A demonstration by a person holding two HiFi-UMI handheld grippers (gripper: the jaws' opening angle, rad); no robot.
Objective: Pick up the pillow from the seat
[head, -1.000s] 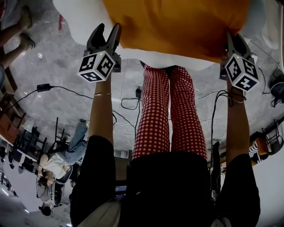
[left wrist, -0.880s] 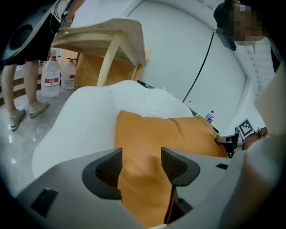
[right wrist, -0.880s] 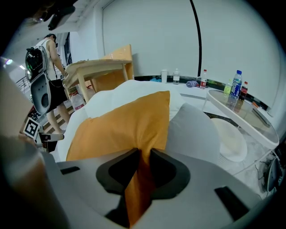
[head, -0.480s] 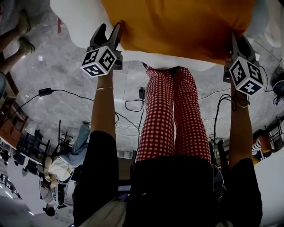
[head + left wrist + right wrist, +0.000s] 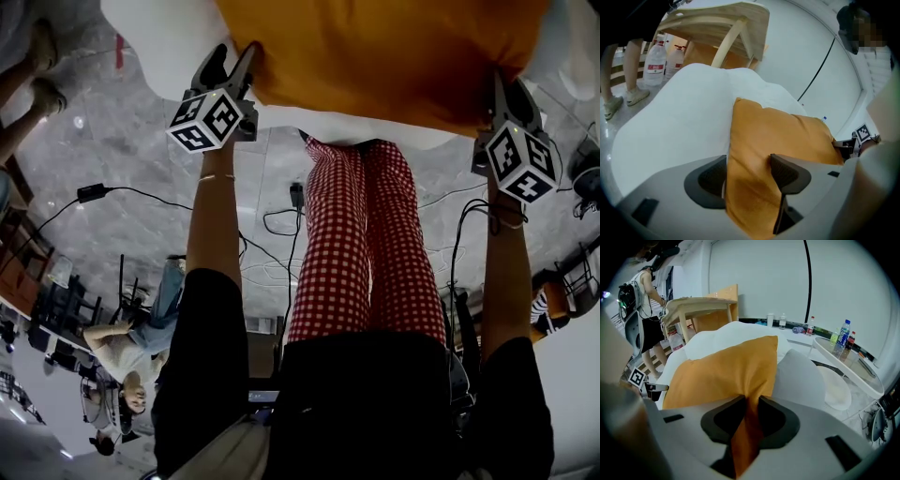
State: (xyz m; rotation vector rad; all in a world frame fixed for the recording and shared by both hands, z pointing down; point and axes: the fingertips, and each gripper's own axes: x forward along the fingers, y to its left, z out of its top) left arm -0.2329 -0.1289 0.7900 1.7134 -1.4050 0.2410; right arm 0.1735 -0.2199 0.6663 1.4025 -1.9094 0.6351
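The left hand-held gripper (image 5: 747,171) has just been opening its jaws, now wide around one end of the orange pillow (image 5: 384,47). The right hand-held gripper (image 5: 749,413) pinches the other end. The pillow rests lengthwise between them on the white seat (image 5: 675,126).

Nothing here you can read. Red labels (image 5: 655,68) on the clear plastic water jugs (image 5: 656,54) are too blurred; the white cubes (image 5: 208,120) carry only black square markers.
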